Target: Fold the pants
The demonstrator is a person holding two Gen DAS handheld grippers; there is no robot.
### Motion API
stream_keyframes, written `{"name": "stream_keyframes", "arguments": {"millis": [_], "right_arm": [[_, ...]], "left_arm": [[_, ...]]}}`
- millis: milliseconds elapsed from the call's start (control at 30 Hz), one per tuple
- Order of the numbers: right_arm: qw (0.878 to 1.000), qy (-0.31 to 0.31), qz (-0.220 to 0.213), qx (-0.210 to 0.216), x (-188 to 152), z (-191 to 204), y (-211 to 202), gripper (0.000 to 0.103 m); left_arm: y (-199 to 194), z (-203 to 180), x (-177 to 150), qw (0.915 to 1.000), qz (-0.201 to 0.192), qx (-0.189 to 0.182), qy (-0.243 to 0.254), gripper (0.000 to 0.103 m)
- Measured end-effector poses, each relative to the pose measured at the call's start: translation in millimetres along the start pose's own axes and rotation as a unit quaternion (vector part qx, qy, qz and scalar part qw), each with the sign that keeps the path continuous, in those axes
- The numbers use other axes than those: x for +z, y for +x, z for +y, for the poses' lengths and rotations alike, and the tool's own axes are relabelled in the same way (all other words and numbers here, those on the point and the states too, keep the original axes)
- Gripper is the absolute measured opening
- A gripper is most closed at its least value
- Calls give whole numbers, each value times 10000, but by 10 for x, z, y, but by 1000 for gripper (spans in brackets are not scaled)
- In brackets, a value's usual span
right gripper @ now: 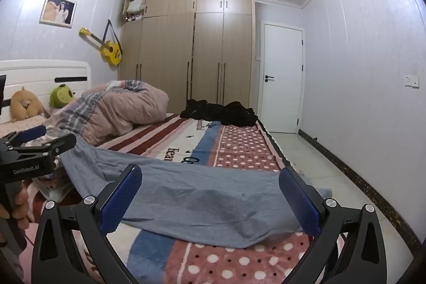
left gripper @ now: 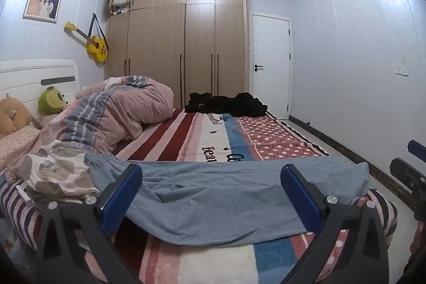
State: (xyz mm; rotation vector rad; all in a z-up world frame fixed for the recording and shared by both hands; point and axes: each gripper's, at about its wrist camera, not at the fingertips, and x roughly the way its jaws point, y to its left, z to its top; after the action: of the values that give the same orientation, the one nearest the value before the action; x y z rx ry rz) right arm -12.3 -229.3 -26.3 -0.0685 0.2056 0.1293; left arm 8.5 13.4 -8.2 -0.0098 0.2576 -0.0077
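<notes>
Both tongs stand wide, holding nothing: the left gripper (left gripper: 211, 193) and the right gripper (right gripper: 210, 194) each hover just above the grey-blue pants (left gripper: 226, 193), which lie flat and crosswise on the near end of the bed (left gripper: 213, 262), with the cloth showing in the gap between each pair of blue, dimpled pads (right gripper: 122, 200). In the right wrist view the pants (right gripper: 202, 198) run from 9 o'clock, where the gathered waistband sits, to 3 o'clock, where the leg ends reach the bed's edge. Their fabric looks soft and slightly nubbly, with shallow wrinkles.

One container shows: a tall wood-grain wardrobe (left gripper: 186, 44) at 12 o'clock, with one upper compartment open at its left and folded linens (left gripper: 122, 0) stacked inside.

Counted: one fleecy blanket (left gripper: 218, 135) with stripes, polka dots and lettering; one rumpled quilt (left gripper: 119, 108) at 10 o'clock; two plush toys, one green (left gripper: 50, 100) and one tan (left gripper: 13, 116), against the white headboard (left gripper: 37, 73); one heap of black clothing (left gripper: 226, 103) at the far end of the bed; one yellow guitar (left gripper: 93, 43) and one framed picture (left gripper: 42, 3) on the wall; one white door (left gripper: 270, 63) at 1 o'clock.

A person's fingers (right gripper: 20, 204) wrap the left gripper's handle at 9 o'clock
</notes>
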Motion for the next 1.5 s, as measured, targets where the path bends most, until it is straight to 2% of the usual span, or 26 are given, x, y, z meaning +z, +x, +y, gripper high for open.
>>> {"name": "stream_keyframes", "arguments": {"millis": [1500], "right_arm": [[10000, 64, -75, 14, -2, -9, 29, 103]], "left_arm": [[-6, -17, 33, 9997, 6, 214, 95, 102]]}}
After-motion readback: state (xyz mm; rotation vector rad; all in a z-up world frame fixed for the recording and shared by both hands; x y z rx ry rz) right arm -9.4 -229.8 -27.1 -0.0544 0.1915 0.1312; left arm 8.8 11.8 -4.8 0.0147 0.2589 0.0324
